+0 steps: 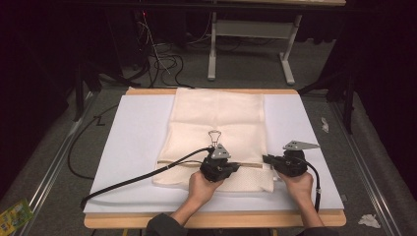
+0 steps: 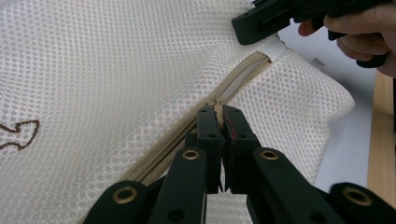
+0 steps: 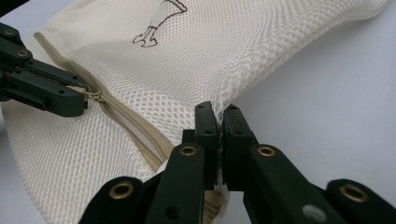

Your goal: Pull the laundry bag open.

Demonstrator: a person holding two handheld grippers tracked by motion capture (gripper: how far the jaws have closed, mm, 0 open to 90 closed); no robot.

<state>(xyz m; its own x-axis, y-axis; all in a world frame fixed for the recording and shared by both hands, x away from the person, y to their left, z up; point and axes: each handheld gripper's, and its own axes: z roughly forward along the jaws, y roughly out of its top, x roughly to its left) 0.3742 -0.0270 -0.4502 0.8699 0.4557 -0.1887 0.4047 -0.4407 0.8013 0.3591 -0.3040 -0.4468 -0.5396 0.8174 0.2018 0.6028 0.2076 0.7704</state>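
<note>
You had the cream mesh zippered laundry bag point(image 1: 216, 132) flat on the white table mat point(image 1: 133, 147); left gripper point(image 2: 218, 114) clamped its zipper pull point(image 3: 95, 96), right gripper point(image 3: 217, 116) pinched the bag's edge beside the zipper end

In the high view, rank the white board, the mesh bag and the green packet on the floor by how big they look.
1. white board
2. mesh bag
3. green packet

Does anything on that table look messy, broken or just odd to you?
Nothing broken. The mesh bag lies a bit rumpled, its zipper partly open. The left gripper pinches the zipper pull; the right gripper pinches the bag's edge. Scraps of litter lie on the floor.
</note>
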